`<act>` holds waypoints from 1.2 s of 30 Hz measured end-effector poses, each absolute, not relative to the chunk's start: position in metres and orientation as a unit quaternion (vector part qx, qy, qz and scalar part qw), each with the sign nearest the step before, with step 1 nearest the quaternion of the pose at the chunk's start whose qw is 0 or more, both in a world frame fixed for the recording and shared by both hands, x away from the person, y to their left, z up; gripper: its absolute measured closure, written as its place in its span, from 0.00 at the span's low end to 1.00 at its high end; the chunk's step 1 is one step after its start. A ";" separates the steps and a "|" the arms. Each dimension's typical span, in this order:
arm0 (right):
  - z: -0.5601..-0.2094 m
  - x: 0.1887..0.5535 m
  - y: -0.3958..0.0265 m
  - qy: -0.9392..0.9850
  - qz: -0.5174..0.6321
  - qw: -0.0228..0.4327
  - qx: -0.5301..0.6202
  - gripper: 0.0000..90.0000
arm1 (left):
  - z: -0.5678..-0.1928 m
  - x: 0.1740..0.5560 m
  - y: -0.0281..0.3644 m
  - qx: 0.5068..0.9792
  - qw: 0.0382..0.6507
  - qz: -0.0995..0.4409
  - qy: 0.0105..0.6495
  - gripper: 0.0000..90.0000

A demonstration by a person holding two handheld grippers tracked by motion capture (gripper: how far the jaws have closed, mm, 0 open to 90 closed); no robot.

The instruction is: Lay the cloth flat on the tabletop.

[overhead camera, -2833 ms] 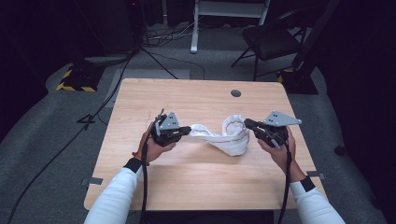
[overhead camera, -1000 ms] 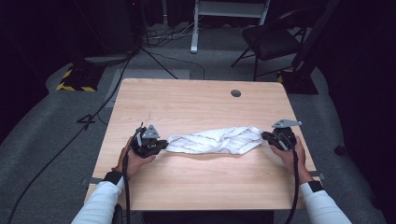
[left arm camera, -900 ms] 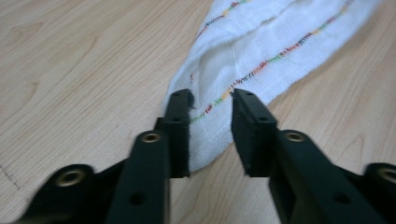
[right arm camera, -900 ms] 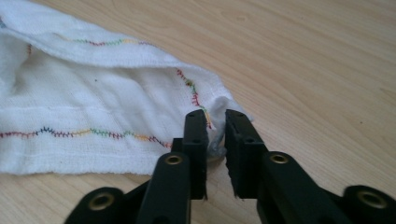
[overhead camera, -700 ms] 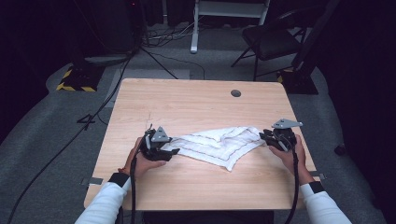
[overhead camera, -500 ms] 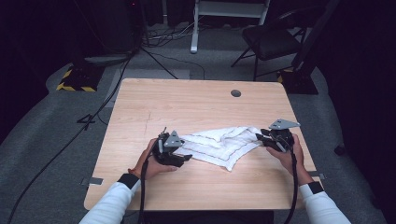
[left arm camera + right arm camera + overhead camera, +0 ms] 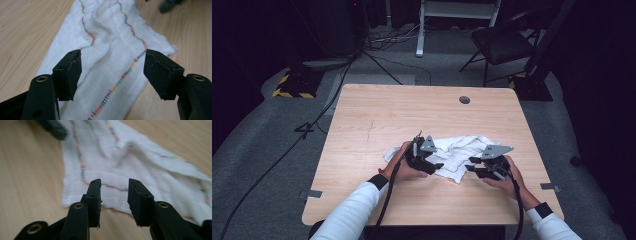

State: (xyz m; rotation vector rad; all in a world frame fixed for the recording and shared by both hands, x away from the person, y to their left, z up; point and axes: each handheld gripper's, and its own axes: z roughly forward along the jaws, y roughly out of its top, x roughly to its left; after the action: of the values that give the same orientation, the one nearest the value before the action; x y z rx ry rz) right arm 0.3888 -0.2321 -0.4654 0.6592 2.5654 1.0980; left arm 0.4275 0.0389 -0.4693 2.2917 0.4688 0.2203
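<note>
Both grippers have let go of the white cloth [image 7: 462,155], which now lies folded on the table [image 7: 377,115]: the left gripper [image 7: 112,72] gapes wide above it, the right gripper [image 7: 113,195] part-open at its edge, so the fold looks finished.

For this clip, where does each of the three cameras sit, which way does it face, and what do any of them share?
High view: fixed above the person's side, facing forward and down on the table; both forearms, the left gripper and the right gripper show.
Left gripper view: rides the left gripper, looking along its own wide-open jaws at the white cloth.
Right gripper view: rides the right gripper, looking past its open jaws at the cloth's near edge.
Shared: all three show the cloth with its multicoloured stitching on the wooden table.
</note>
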 end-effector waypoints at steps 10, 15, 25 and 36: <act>-0.480 0.376 -0.200 0.900 0.378 0.111 0.186 0.59 | -0.484 0.457 0.028 0.907 0.365 0.081 0.196 0.50; -0.486 0.378 -0.199 0.906 0.364 0.111 0.186 0.61 | -0.490 0.461 0.027 0.912 0.353 0.078 0.195 0.55; -0.490 0.380 -0.203 0.910 0.346 0.125 0.189 0.92 | -0.487 0.463 0.034 0.911 0.356 0.099 0.181 0.91; -0.482 0.378 -0.213 0.915 0.342 0.120 0.178 0.96 | -0.462 0.474 0.073 0.874 0.417 0.093 0.233 0.95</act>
State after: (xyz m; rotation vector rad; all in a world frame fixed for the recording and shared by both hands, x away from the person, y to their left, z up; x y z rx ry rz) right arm 0.3783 -0.2135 -0.4824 0.5199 2.6743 0.9988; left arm 0.4738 0.0732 -0.4621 2.1929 0.5844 0.2325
